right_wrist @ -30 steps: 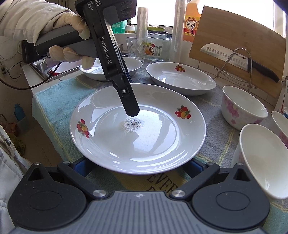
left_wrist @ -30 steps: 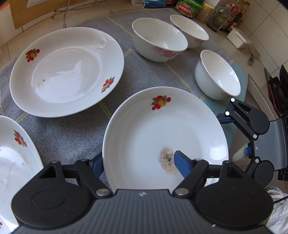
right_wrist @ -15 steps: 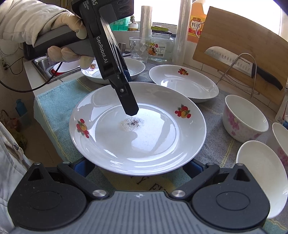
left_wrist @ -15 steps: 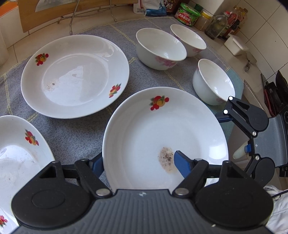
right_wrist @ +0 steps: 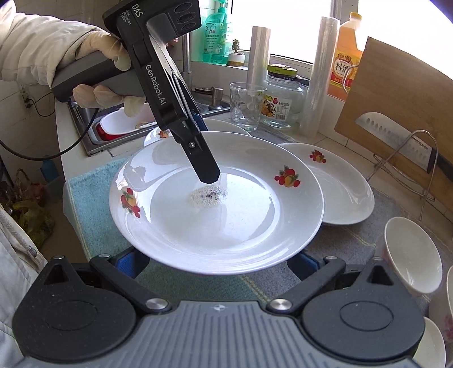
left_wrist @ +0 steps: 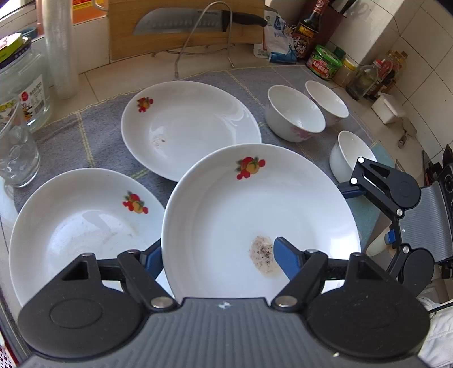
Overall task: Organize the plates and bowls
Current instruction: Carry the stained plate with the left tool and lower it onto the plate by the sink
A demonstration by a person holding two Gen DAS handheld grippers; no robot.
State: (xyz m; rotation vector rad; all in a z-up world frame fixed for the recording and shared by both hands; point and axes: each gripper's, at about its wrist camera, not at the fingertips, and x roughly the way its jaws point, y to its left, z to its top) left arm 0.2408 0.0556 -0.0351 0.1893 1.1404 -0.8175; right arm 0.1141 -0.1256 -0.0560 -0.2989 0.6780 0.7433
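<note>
Plate [left_wrist: 254,215], soiled: rim clamped in left tongs [left_wrist: 218,254], raised over desk [left_wrist: 107,133]. Right tongs [right_wrist: 218,261] open beneath. Step: carrying. Next: lower onto near-left plate [left_wrist: 82,223], stacking.

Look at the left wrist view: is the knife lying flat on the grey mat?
No: the knife rests against the wooden board, behind the grey mat.

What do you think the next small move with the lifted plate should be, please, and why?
Probably carry the lifted plate, pinched at its rim by the left tool, leftward over the near plate and lower it to stack. It already overlaps that plate, and the right tool sits open beneath its edge.
</note>
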